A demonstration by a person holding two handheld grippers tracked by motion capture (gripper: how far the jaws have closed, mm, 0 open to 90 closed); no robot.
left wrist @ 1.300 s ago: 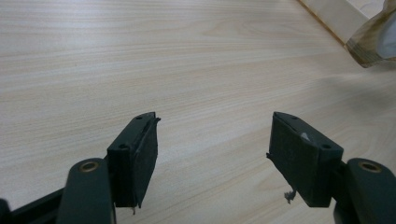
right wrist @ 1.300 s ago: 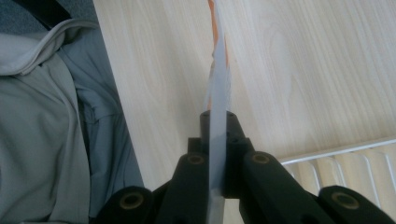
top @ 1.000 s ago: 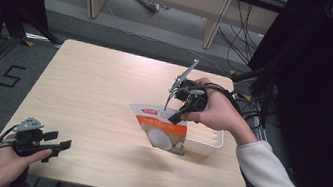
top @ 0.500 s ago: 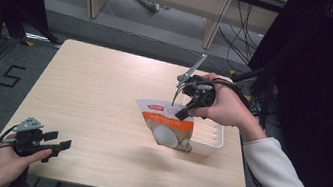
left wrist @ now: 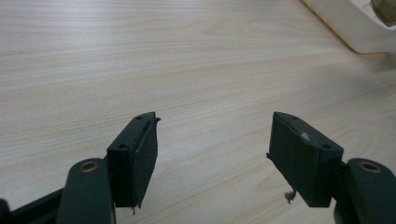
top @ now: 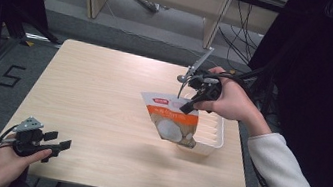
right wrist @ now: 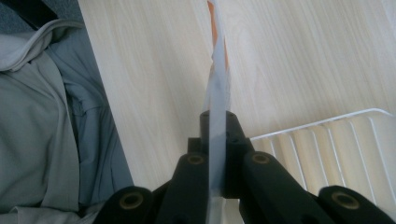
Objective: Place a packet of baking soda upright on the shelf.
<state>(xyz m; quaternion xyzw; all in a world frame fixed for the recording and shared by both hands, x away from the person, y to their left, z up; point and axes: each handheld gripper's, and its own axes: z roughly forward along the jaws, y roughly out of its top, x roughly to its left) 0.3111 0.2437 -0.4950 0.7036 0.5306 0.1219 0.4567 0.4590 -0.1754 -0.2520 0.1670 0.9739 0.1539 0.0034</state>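
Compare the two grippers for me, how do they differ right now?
The right gripper is shut on the top edge of the orange-and-white pouch, lifted over the white tray. The left gripper is open and holds nothing, low at the table's near corner. Both have black jaws and are hand-held.

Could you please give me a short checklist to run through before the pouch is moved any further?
1. Grip: the right gripper has its jaws closed on the top edge of the white and orange plastic pouch: ok.
2. Pouch off the wooden table: it hangs tilted, its lower end at the near left corner of the white ribbed plastic tray; whether it clears the rim: cannot tell.
3. Tray interior free: the visible ribbed floor is bare: ok.
4. Left gripper out of the way: at the table's near left edge, jaws open, holding nothing: ok.
5. Pouch sealed: cannot tell.
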